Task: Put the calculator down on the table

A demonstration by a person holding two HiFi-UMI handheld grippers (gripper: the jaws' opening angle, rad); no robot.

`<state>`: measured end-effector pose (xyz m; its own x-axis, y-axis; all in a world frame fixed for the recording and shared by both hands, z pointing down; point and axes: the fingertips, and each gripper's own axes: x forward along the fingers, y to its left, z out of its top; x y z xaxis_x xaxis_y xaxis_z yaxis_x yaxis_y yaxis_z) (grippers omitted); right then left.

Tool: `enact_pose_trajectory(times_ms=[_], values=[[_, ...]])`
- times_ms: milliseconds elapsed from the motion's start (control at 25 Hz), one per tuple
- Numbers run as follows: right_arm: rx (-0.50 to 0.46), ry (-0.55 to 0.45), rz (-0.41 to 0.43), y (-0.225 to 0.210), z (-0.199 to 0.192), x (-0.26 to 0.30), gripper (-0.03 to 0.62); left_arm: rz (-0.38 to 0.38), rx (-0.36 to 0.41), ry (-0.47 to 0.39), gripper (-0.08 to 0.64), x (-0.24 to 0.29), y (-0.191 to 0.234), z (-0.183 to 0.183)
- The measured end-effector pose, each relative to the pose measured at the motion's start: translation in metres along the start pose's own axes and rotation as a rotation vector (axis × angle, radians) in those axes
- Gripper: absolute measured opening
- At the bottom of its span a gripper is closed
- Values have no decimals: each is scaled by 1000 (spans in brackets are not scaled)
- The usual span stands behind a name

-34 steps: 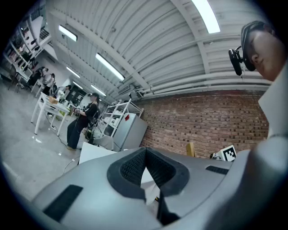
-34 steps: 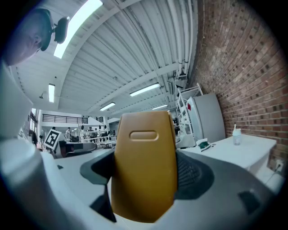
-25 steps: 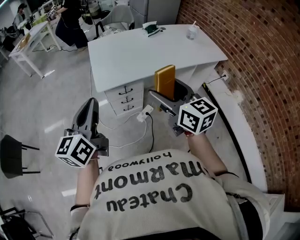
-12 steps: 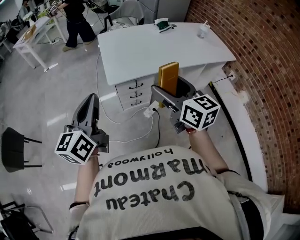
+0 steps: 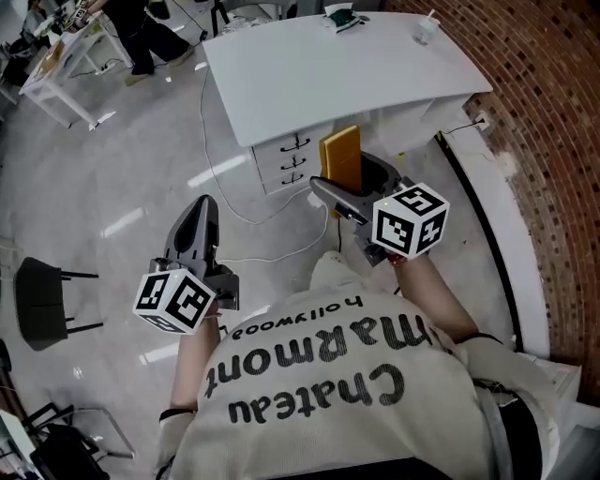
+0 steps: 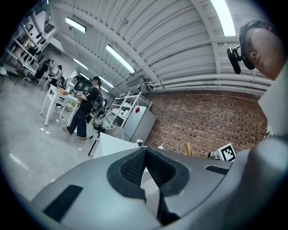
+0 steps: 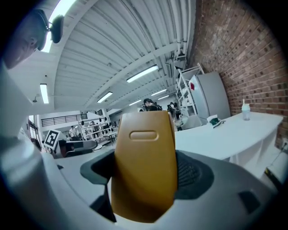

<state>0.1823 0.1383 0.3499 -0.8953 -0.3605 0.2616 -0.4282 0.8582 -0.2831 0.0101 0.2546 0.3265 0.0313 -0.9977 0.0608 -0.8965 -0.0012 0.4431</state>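
Closest in, the left gripper (image 5: 200,210) is held out over the floor with its jaws pressed together on nothing. The right gripper (image 5: 343,190) has its jaws clamped on the lower part of the calculator (image 5: 340,159), which stands upright out of them. The calculator is in the air, short of the near edge of the tabletop (image 5: 328,70) and in front of the drawers (image 5: 289,165) beneath it. By my judgement the task is only begun: the calculator is grasped and carried, but reaching over the tabletop, lowering it and letting go are all left to do. It is a flat, mustard-yellow slab with rounded corners. The face toward the right gripper view is plain apart from one oval recess near the top, and no keys show. A small bottle (image 5: 424,26) and a green object (image 5: 339,16) sit along the far edge.
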Motion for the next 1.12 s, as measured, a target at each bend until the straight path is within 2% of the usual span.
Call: enact_pose_trajectory(times_ms=[160, 440, 560, 880, 1120], values=[[-38, 47, 25, 5, -13, 21, 405, 6, -20, 5, 2, 4, 15, -10], [-49, 87, 87, -7, -11, 81, 405, 54, -12, -16, 2, 24, 49, 1], [-35, 96, 119, -24, 2, 111, 405, 84, -16, -25, 2, 46, 63, 12], [-39, 87, 189, -73, 53, 190, 405, 153, -23, -136, 2, 108, 101, 59], [-24, 87, 210, -122, 83, 239, 405, 188, -18, -147, 2, 161, 119, 74]])
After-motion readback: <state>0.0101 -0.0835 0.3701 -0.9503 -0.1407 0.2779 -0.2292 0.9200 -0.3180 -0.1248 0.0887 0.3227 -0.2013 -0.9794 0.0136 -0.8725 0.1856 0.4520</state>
